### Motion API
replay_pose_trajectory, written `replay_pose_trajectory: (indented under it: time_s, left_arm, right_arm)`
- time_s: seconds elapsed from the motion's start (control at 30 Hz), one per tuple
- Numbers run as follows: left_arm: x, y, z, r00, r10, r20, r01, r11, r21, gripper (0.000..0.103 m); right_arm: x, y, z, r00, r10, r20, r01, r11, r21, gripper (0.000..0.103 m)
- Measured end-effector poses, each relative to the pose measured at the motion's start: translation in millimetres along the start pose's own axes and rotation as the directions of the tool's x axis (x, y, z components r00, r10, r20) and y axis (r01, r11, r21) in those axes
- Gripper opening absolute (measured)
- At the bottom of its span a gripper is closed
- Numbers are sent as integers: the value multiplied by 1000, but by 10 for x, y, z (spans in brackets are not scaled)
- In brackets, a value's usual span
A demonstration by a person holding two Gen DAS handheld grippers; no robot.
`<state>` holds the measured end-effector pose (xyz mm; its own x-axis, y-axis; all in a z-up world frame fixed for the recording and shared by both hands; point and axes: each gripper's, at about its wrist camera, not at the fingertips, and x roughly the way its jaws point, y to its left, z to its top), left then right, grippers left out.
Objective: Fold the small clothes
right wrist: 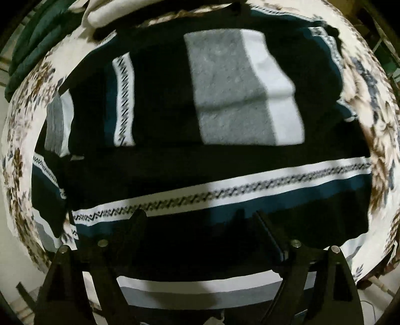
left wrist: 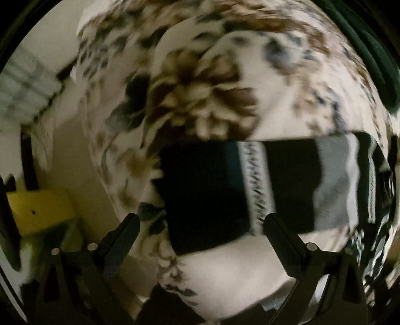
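A black knitted garment with white, grey and teal stripes (right wrist: 200, 155) lies spread on a floral bedspread (right wrist: 375, 105); one part is folded across its upper half. In the left wrist view its sleeve end (left wrist: 250, 182) lies flat on the floral bedspread (left wrist: 195, 95). My left gripper (left wrist: 200, 220) is open and empty, just above the sleeve's near edge. My right gripper (right wrist: 200, 215) is open and empty, above the garment's lower black and teal band.
A yellow box (left wrist: 40, 212) sits off the bed at the left. Dark green cloth (right wrist: 37, 40) and a cream pillow (right wrist: 105, 12) lie at the bed's far edge. Pale floor shows left of the bed.
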<state>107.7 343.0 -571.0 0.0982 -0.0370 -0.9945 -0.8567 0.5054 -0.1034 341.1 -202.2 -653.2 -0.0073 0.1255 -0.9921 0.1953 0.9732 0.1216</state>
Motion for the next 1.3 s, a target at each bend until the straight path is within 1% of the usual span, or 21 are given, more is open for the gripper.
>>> replay_pose_trajectory:
  time_s: [0.13, 0.17, 0.2, 0.27, 0.3, 0.33, 0.43, 0.5, 0.57, 0.7, 0.77, 0.8, 0.83, 0.93, 0.97, 1.03, 1.07, 1.13, 1.17, 1.2, 1.3]
  left_arm:
    - [180, 164, 71, 997, -79, 5, 79, 993, -85, 95]
    - [216, 168, 88, 994, -110, 11, 111, 989, -100, 94]
    - [246, 160, 99, 991, -130, 15, 131, 986, -107, 90]
    - [302, 106, 113, 990, -139, 19, 140, 985, -105, 62]
    - [298, 68, 120, 992, -123, 29, 125, 988, -92, 28]
    - [280, 31, 135, 994, -105, 41, 108, 992, -73, 9]
    - [15, -8, 171, 989, -94, 113, 102, 992, -67, 6]
    - [-213, -30, 234, 982, -83, 172, 92, 995, -44, 6]
    - [-444, -47, 350, 969, -72, 238, 79, 997, -22, 6]
    - [-519, 42, 761, 950, -62, 306, 64, 998, 2, 6]
    - [-423, 43, 980, 949, -64, 308, 66, 998, 4, 6]
    - [-403, 114, 1035, 950, -71, 302, 74, 997, 2, 7]
    - [-368, 164, 1091, 954, -77, 291, 82, 997, -7, 9]
    - [-292, 238, 1121, 960, -143, 241, 163, 985, -66, 9]
    - [-283, 287, 1080, 956, -190, 224, 216, 972, -97, 9]
    - [-289, 377, 947, 948, -251, 197, 284, 945, -163, 22]
    - [-302, 436, 842, 939, -286, 191, 322, 926, -197, 27]
    - [-319, 520, 640, 937, -294, 189, 337, 906, -256, 58]
    - [-299, 577, 527, 931, -310, 193, 357, 885, -299, 60]
    - [-245, 605, 451, 921, -341, 189, 387, 861, -330, 60]
    - [48, 566, 337, 894, -421, 151, 444, 801, -401, 60]
  right_arm:
    - [5, 121, 4, 1000, 4, 2, -4, 999, -42, 87]
    - [4, 154, 6, 1000, 3, 1, -3, 998, -55, 87]
    - [4, 179, 4, 1000, 4, -1, -4, 998, -62, 87]
    - [10, 213, -1, 1000, 10, -10, -11, 997, -74, 87]
    - [18, 222, -5, 1000, 13, -17, -15, 997, -76, 87]
    - [28, 238, -15, 1000, 18, -23, -20, 997, -79, 87]
    - [19, 231, -28, 999, 22, -31, -25, 996, -83, 87]
    - [-17, 225, -20, 999, 23, -26, -26, 996, -89, 87]
    - [-49, 256, -63, 1000, 24, -17, -26, 995, -97, 87]
    - [-90, 367, -105, 1000, 21, -3, -21, 994, -106, 87]
    - [-96, 332, -88, 1000, 20, -3, -20, 995, -100, 87]
    - [-93, 317, -83, 1000, 20, -5, -20, 995, -95, 87]
    - [-89, 307, -73, 1000, 21, -7, -21, 996, -90, 87]
    - [-69, 340, -46, 1000, 28, -10, -29, 996, -85, 87]
    - [-78, 325, -55, 999, 31, -10, -31, 996, -86, 87]
    - [-85, 319, -65, 999, 41, -15, -42, 995, -88, 87]
    - [-70, 347, -58, 999, 47, -19, -49, 995, -87, 87]
    - [-31, 421, -53, 998, 58, -27, -60, 995, -83, 87]
    - [-19, 441, -61, 998, 63, -30, -65, 995, -80, 87]
    - [-16, 451, -73, 997, 69, -32, -71, 994, -78, 87]
    - [22, 525, -95, 997, 74, -34, -77, 993, -85, 87]
